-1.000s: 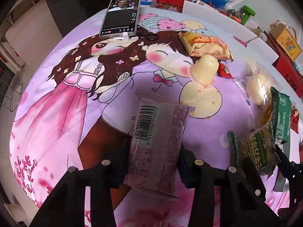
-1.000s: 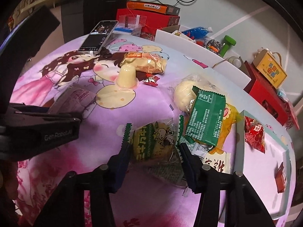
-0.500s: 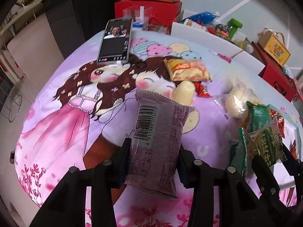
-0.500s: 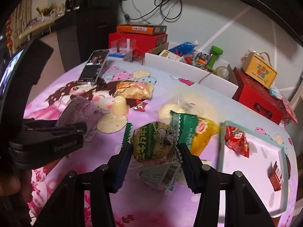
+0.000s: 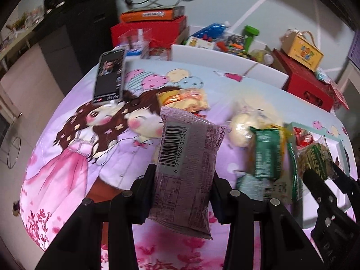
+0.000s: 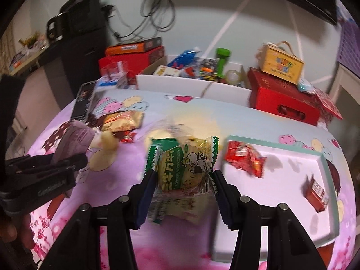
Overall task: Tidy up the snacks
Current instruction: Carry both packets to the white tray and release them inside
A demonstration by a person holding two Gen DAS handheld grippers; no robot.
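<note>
I'm mid-carry: my left gripper point(image 5: 183, 193) is clamped on the grey-purple snack packet point(image 5: 187, 168), centre frame, raised off the desk point(image 5: 67, 135). My right gripper point(image 6: 183, 192) pinches the green cow-print packet point(image 6: 183, 164) — next, over the white tray point(image 6: 324, 164) at right, then release.

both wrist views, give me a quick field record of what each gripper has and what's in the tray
left gripper: shut on purple snack packet, barcode side up
right gripper: shut on green-edged cow packet
tray: red snack packet and small red box inside
surface: cartoon tablecloth
</note>
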